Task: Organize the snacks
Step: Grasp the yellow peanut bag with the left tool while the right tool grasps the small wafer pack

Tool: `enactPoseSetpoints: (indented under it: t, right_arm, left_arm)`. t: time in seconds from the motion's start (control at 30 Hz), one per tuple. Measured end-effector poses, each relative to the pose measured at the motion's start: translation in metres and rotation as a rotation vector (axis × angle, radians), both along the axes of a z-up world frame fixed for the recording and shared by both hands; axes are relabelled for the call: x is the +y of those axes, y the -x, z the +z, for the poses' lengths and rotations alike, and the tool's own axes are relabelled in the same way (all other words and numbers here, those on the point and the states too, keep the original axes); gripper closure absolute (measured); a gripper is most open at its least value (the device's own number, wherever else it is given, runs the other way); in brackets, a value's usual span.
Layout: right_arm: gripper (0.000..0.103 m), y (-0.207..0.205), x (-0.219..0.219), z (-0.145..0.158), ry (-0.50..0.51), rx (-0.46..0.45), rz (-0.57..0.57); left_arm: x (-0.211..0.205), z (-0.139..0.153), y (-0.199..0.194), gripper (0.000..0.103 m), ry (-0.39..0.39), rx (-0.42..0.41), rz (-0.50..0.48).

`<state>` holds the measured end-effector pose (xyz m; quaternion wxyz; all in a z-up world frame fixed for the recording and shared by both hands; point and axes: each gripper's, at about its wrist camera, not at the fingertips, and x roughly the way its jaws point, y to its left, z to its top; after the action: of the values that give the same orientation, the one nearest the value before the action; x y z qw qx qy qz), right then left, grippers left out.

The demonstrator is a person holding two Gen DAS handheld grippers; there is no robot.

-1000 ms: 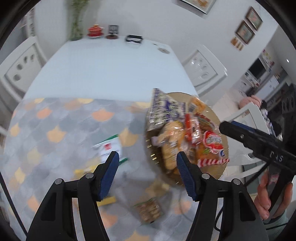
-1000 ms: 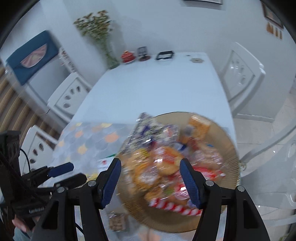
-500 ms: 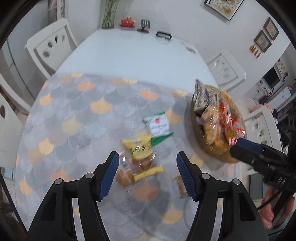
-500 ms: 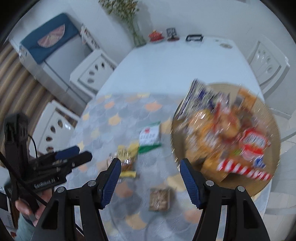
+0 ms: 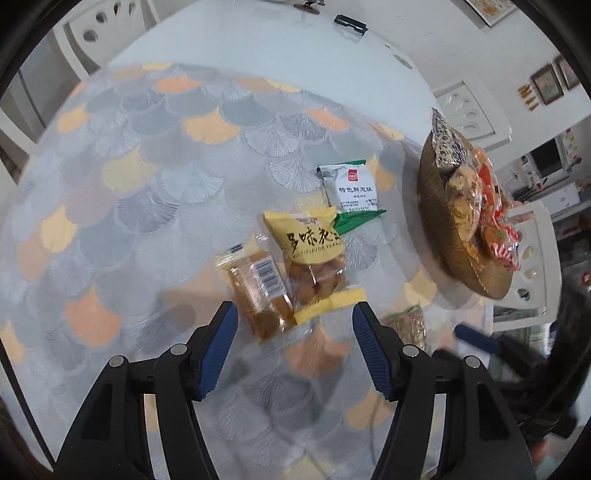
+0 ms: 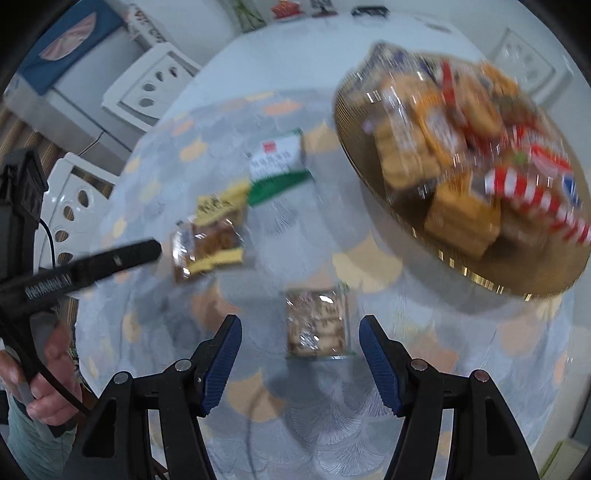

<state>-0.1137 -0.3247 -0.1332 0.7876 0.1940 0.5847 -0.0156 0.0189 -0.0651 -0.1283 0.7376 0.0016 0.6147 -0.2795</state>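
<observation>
My left gripper (image 5: 293, 326) is open and empty, just above a yellow peanut packet (image 5: 314, 258) and a clear packet of brown cakes (image 5: 258, 291) on the patterned cloth. A white-and-green packet (image 5: 351, 190) lies beyond them. My right gripper (image 6: 301, 345) is open and empty, with a small clear packet of brown biscuits (image 6: 317, 323) between its fingers' line on the cloth. A gold tray (image 6: 480, 273) heaped with snacks stands at the right, also in the left wrist view (image 5: 436, 206). The yellow packet (image 6: 218, 206) and white-and-green packet (image 6: 277, 166) show in the right wrist view.
The scallop-patterned cloth (image 5: 147, 184) covers the near part of a white table (image 5: 258, 48). White chairs (image 6: 155, 77) stand around it. Small items (image 5: 351, 24) sit at the table's far end. The left gripper's arm (image 6: 92, 266) reaches in from the left.
Both grippers have dropped lower and closer to the cloth. The left has come over the yellow and clear packets; the right has swung left from the tray to the small biscuit packet.
</observation>
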Motion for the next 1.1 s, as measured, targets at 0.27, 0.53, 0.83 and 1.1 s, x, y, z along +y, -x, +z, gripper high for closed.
enactPoseSetpoints:
  t: [0.27,0.53,0.83,1.1]
  right_arm:
    - [0.039,0.002,0.001,-0.035,0.045,0.054,-0.038]
    - [0.039,0.000,0.004,-0.047,0.103,0.070,-0.012]
    - [0.039,-0.001,0.019,-0.051,0.200,0.055,0.044]
    - [0.060,0.004,0.027,-0.050,0.247,0.034,0.067]
  left_arm:
    - [-0.028,-0.021,-0.025,0.041,-0.004,0.017,-0.007]
    - [-0.060,-0.035,-0.024,0.041,-0.041,0.028,-0.051]
    - [-0.094,-0.046,0.001,0.043,-0.244,-0.103,-0.117]
    - [-0.101,-0.039,0.012,0.055,-0.277,-0.143,-0.118]
